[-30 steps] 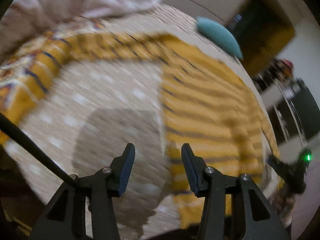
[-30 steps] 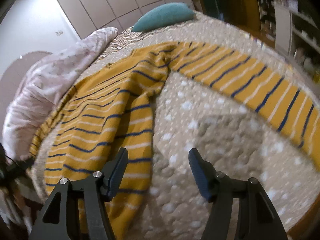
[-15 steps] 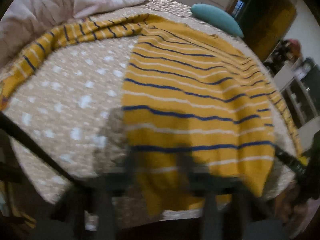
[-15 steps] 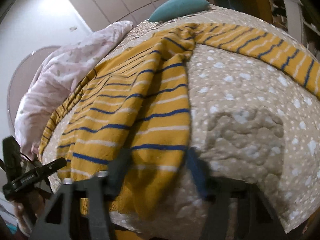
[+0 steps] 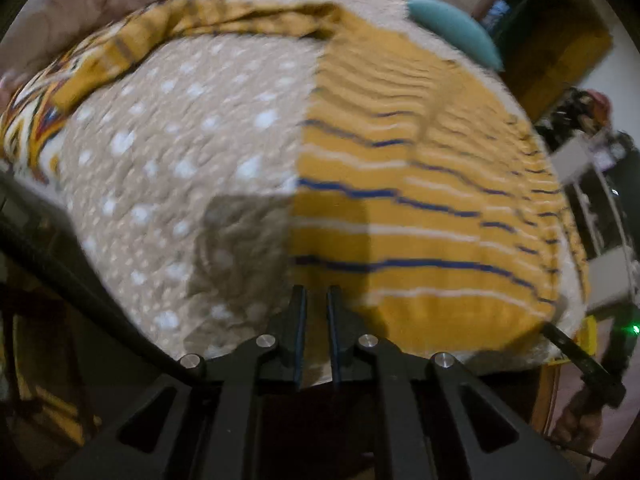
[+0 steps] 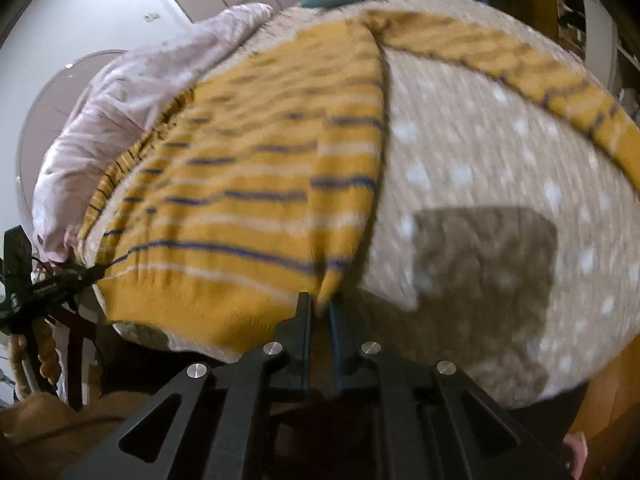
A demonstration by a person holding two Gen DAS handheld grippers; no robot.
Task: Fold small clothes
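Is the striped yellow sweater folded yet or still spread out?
Spread out. The sweater lies flat on the dotted bedspread, sleeves extended sideways, no fold visible.

No text, label, brand, number or sign can be read in either view. The other hand-held gripper (image 6: pixel 48 286), seen at the left edge of the right wrist view, carries pale marks too small and blurred to make out.

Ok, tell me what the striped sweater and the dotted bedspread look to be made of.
Striped sweater: looks like soft matte knit, wool or acrylic unclear; ribbed hem shows fine knit rows. Dotted bedspread: seems a quilted cotton-like fabric, matte, with puckered stitch texture between printed white dots.
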